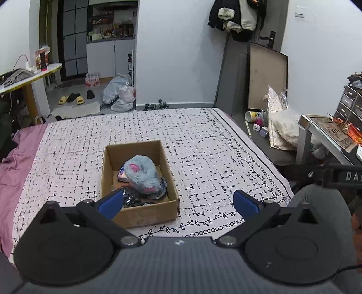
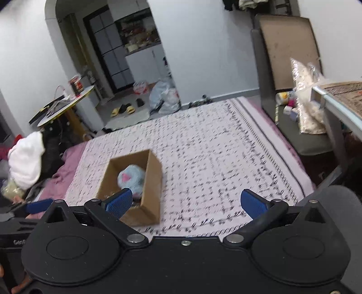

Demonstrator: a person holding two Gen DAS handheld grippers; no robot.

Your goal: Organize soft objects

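"DA" reads on a black bar right of the cardboard box (image 1: 140, 181); left gripper (image 1: 178, 203) and right gripper (image 2: 185, 202) hover near it, jaws released, holding nothing.

Fuzzy blue plush toy (image 1: 141, 177) sits in a matt cardboard box (image 1: 144, 216), centre frame, on the printed cloth bedspread (image 1: 215, 158).

A patterned white bedspread (image 1: 203, 144) covers the bed, with a pink sheet (image 1: 13, 162) showing at its left edge; beyond the foot, yellow slippers (image 1: 78, 99) sit on the floor beside plastic bags (image 1: 120, 92); a round yellow-edged table (image 1: 27, 75) stands left; coats (image 1: 237, 18) hang on the far wall.
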